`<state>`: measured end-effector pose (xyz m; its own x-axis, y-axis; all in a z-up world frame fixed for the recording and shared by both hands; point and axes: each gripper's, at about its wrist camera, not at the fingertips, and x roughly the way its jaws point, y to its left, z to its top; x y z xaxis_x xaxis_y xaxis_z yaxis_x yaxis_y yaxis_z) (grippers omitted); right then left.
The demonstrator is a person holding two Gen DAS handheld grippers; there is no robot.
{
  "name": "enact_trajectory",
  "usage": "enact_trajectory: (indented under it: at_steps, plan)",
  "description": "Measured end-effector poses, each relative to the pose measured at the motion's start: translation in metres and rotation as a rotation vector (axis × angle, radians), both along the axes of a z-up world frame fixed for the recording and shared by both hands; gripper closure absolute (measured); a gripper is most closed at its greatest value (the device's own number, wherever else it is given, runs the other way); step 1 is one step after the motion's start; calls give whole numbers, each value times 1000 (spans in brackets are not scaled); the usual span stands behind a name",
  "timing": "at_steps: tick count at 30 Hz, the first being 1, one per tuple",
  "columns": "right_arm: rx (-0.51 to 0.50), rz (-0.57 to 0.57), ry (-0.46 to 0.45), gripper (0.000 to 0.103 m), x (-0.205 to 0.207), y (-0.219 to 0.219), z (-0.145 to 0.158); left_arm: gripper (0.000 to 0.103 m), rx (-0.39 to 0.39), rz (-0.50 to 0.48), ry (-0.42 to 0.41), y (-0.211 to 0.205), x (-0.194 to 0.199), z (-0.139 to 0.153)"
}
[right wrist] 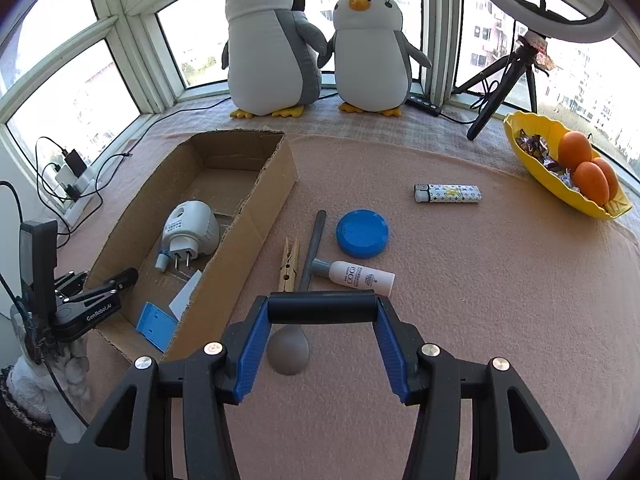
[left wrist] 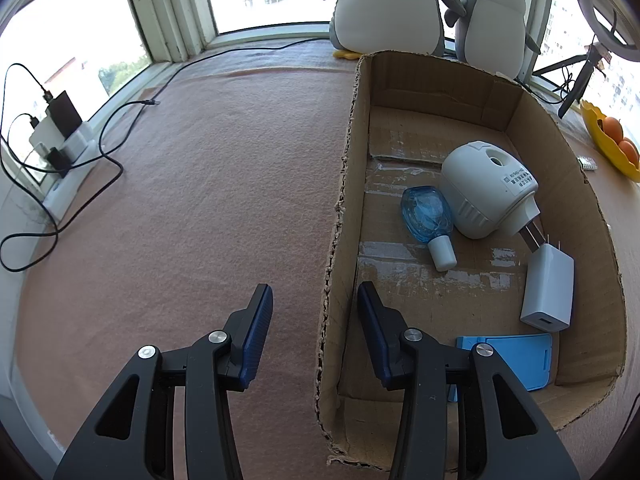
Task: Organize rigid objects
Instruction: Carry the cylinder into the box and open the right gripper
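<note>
Pink felt covers the sill under bay windows. Near its left edge a cardboard box already holds a white plug-in unit, a charger, a blue card and a blue bottle. Left on the felt: spoon, blue lid, lotion tube, lighter and peg. The right gripper pinches a black cylinder above them, seemingly box-bound; the left gripper straddles the box's left wall without pinching it, as narrow as it goes.

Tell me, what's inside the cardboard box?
Inside the cardboard box: a white plug-in device, a blue bottle, a white charger and a blue card, partly hidden by the left tongs.
</note>
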<state>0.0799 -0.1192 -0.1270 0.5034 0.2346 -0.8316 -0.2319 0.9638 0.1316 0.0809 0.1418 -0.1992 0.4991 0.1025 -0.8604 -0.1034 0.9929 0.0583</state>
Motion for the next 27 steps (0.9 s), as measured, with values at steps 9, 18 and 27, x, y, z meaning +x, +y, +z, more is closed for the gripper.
enact_trajectory:
  at_steps: [9,18,27]
  plan:
    - [41,107,-50,55,-2,47,25,60,-2,2,-1,1,0,0]
    - [51,201,-53,55,0,92,27,60,-9,7,-5,2,0,1]
    - [69,233,-19,55,4,115,13,60,-11,7,-6,3,0,0]
